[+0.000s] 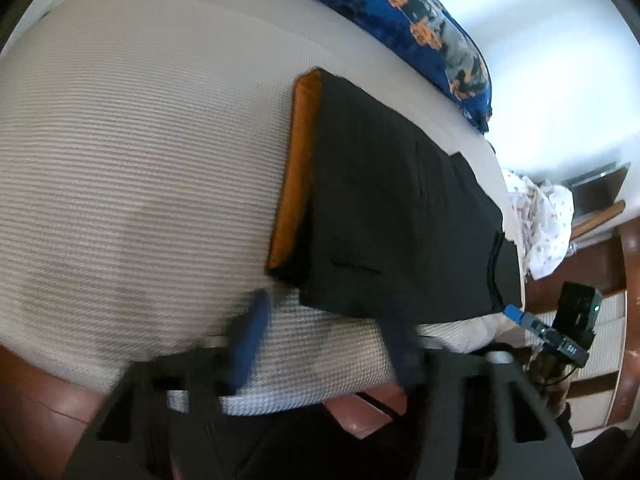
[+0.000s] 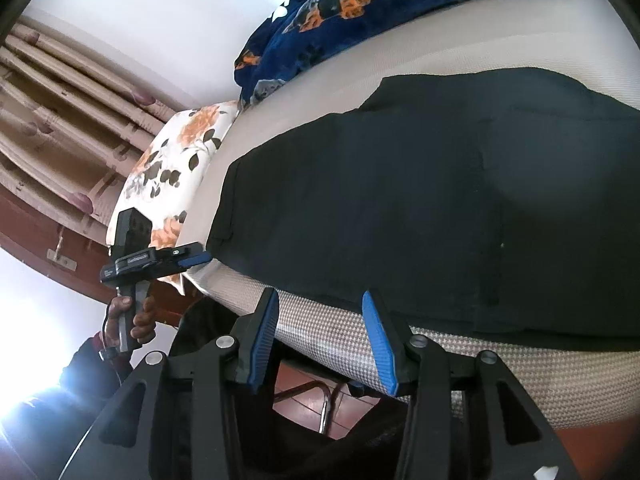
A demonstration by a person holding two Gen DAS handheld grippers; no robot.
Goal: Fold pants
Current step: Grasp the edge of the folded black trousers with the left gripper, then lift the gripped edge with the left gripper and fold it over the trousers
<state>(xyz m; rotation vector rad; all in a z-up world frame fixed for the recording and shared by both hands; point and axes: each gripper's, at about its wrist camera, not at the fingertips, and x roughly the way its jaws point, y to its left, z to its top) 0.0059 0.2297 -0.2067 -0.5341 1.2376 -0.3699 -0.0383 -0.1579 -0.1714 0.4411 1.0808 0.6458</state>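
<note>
Both tools wait at the pants' near edge

The pants [image 2: 400,208] lie lengthwise along the bed [image 1: 132,152] edge; right tool [image 2: 320,300] and left tool [image 1: 324,300] gape wide, empty.

Right gripper [image 2: 320,304] at mattress edge, blue-padded fingers [image 2: 264,340] spread apart, nothing between them, tips just short of black pants [image 2: 400,200]. Pants lie flat on beige mattress [image 2: 440,360]. Left gripper [image 2: 200,258] at pants' far corner, held by left hand [image 2: 134,320]; jaw state unclear. Floral pillow [image 2: 172,168] and blue floral blanket [image 2: 340,20] beyond.
</note>
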